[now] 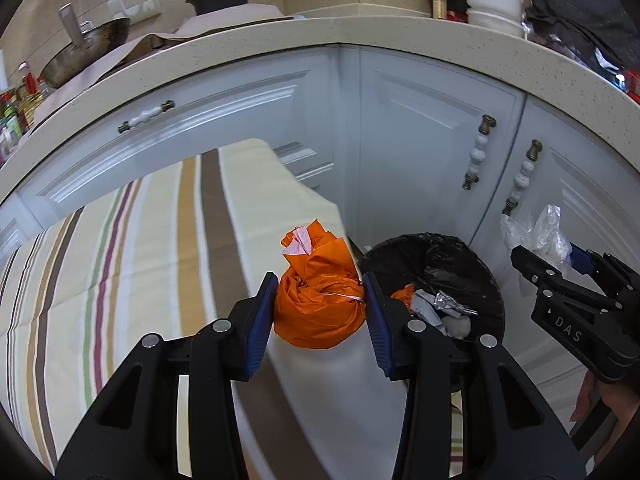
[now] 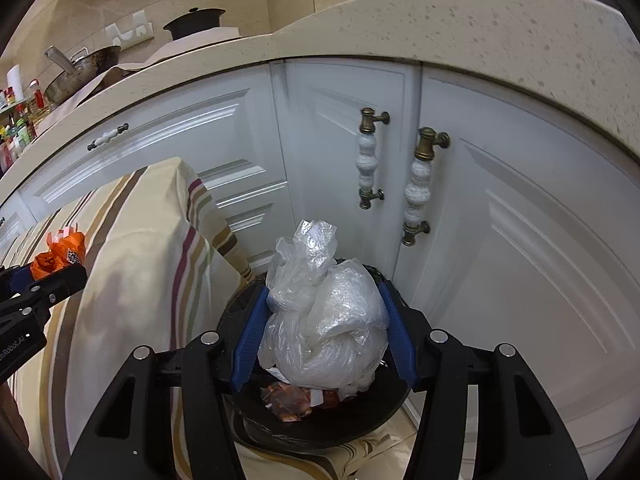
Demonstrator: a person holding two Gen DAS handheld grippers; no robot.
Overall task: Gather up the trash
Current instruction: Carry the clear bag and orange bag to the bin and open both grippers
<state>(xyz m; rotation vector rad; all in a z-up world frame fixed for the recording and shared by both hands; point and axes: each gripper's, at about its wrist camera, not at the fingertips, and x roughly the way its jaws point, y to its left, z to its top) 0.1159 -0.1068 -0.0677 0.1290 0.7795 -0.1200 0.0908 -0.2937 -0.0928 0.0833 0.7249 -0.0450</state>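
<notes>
Taking the black-lined trash bin [image 1: 434,280] as the landmark, the left gripper [image 1: 320,308] pointed steeply downward just to the left of the bin, its blue pads clamped on either side of a knotted orange bag [image 1: 318,304] that hung over the edge of the striped tablecloth [image 1: 132,264] beside the bin. The right gripper [image 2: 324,332] was tilted down directly above the bin's mouth, its jaws pressed against both sides of a crumpled clear plastic bag [image 2: 324,320], which sat above the trash already in the bin. The left wrist view showed what the right could not: the bin's open interior with an orange scrap, grey wrappers and a bit of foil inside, and, to the right of the bin, the right gripper seen from the side with the clear bag bunched at its tip and part of a person's hand [image 1: 600,400] below it. The right wrist view instead had the bin largely covered by the clear bag, with only reddish wrappers showing beneath it, and it caught the left gripper at the far left, away from the bin, with the orange bag at its tip. Behind the bin stood white cabinet doors [image 2: 344,140] with knobbed handles, under a speckled countertop [image 1: 280,40].
</notes>
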